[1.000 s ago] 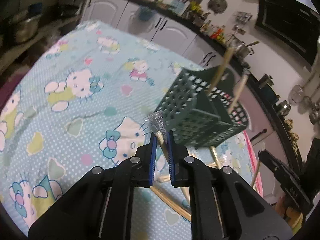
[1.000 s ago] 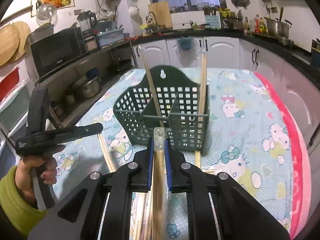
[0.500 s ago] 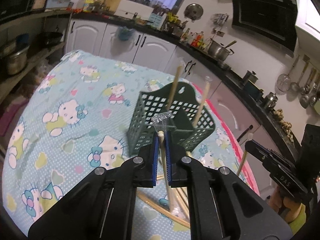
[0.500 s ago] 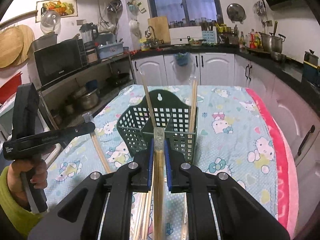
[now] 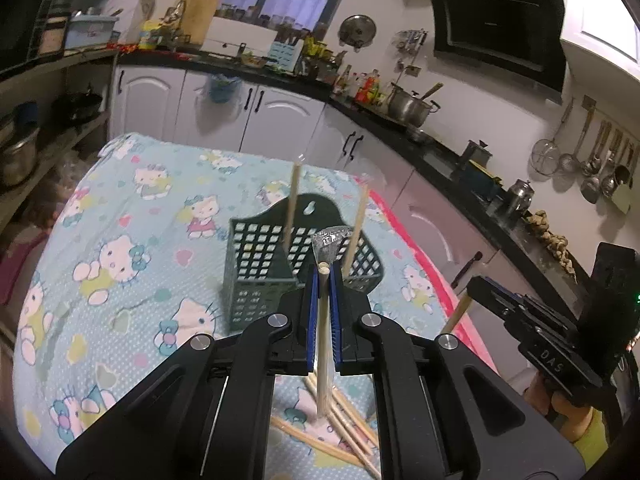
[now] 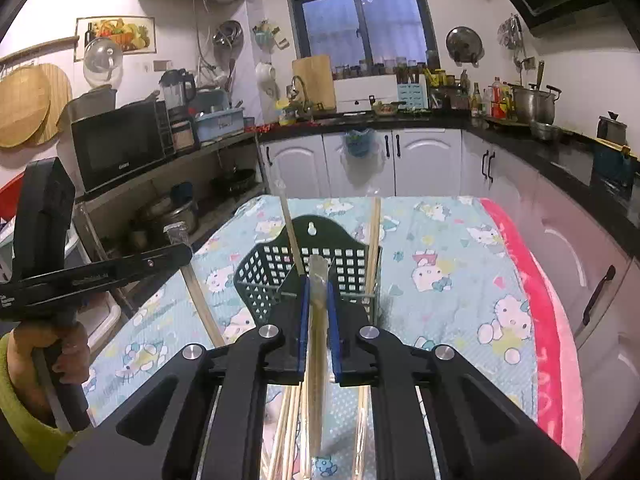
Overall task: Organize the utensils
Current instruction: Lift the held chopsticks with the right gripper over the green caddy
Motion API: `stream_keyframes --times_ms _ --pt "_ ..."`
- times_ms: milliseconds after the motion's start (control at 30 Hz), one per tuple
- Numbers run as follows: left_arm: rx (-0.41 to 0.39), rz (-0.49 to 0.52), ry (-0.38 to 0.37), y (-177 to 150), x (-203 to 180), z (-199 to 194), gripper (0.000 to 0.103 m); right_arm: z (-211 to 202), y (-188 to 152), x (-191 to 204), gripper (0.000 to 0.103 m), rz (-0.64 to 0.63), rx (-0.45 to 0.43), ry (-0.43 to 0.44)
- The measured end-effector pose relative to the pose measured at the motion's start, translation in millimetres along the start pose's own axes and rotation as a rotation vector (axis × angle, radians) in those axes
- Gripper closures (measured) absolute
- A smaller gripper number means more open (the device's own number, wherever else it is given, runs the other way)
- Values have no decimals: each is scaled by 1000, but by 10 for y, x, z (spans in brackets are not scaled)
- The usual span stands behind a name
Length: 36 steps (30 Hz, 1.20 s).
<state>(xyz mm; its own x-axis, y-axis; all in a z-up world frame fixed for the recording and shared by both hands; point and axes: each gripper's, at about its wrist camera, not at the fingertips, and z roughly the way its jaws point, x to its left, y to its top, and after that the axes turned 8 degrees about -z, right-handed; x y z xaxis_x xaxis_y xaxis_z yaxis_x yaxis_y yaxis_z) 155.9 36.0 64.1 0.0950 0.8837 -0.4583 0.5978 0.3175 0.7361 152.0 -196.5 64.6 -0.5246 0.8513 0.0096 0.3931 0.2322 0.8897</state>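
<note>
A dark green slotted basket (image 5: 256, 276) stands on the table with two chopstick pairs upright in it (image 5: 291, 204) (image 5: 357, 220). My left gripper (image 5: 324, 278) is shut on a plastic-wrapped chopstick pair (image 5: 323, 332), held up in front of the basket. My right gripper (image 6: 318, 286) is shut on another wrapped chopstick pair (image 6: 317, 320), just short of the basket (image 6: 264, 280). Several loose chopsticks (image 5: 344, 428) lie on the cloth under both grippers. The right wrist view shows the left gripper (image 6: 180, 252) at the left, its chopsticks (image 6: 200, 304) hanging down.
A Hello Kitty cloth (image 5: 120, 248) covers the table, with a pink edge (image 6: 532, 304) along the right side. White cabinets (image 6: 360, 160) run behind and to the right. A shelf with a microwave (image 6: 116, 144) and pots stands at the left.
Both grippers have risen with their chopsticks still clamped. The left gripper rolled upright and its chopsticks lifted off the pile. The basket now sits lower in both views.
</note>
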Motion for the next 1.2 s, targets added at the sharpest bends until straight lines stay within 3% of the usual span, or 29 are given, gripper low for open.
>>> stream_keyframes --times_ms 633,1200 --pt "-67 97 -61 358 -516 -148 100 -299 354 21 95 -15 -113 0" --pt "-182 149 -30 868 -689 -322 100 -332 950 126 95 -72 -207 4"
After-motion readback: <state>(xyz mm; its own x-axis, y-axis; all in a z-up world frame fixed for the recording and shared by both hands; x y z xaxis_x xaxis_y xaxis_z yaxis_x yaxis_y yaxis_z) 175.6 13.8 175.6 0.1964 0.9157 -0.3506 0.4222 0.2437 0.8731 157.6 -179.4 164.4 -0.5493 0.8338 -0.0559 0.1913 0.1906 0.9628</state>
